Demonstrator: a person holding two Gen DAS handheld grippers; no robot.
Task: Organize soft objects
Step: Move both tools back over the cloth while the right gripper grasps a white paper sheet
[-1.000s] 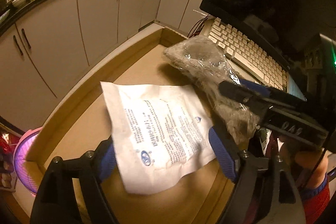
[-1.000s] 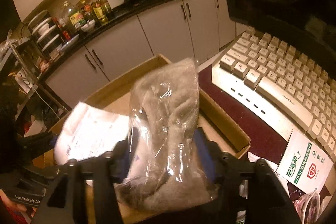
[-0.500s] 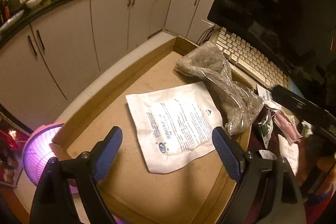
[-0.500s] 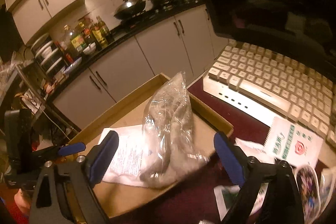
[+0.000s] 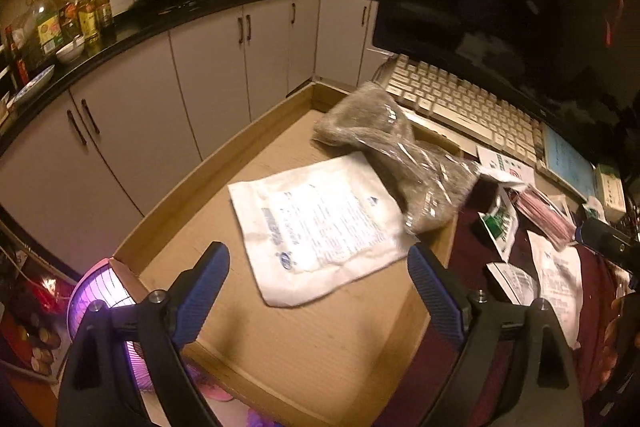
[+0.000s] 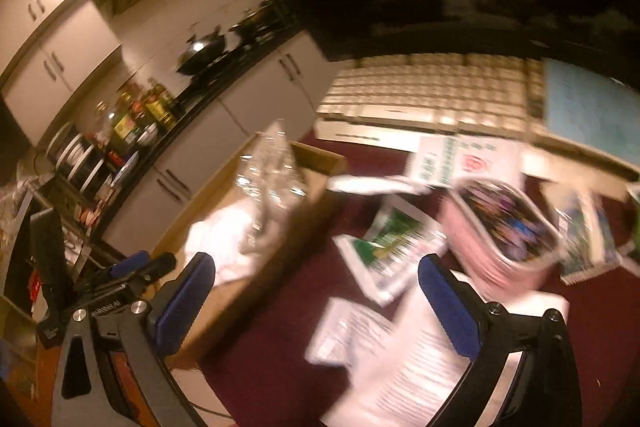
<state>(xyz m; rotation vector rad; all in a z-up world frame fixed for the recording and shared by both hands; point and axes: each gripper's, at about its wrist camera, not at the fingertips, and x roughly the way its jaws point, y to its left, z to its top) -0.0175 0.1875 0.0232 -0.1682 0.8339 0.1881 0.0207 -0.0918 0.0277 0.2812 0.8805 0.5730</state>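
Both the left hand-held gripper [image 5: 318,283] and the right hand-held gripper [image 6: 316,301] are opening wide, nothing between them. The white pouch [image 5: 320,223] in the cardboard tray [image 5: 304,343] carries blue print too blurred to read.

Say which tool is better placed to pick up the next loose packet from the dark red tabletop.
Right. The right tool, opening and empty, hangs over white paper packets on the dark red tabletop; the left tool, also opening, faces the cardboard tray.

Each tool [image 5: 318,289] is seen as black arms with silver screws, tipped by ribbed blue pads [image 5: 202,289].
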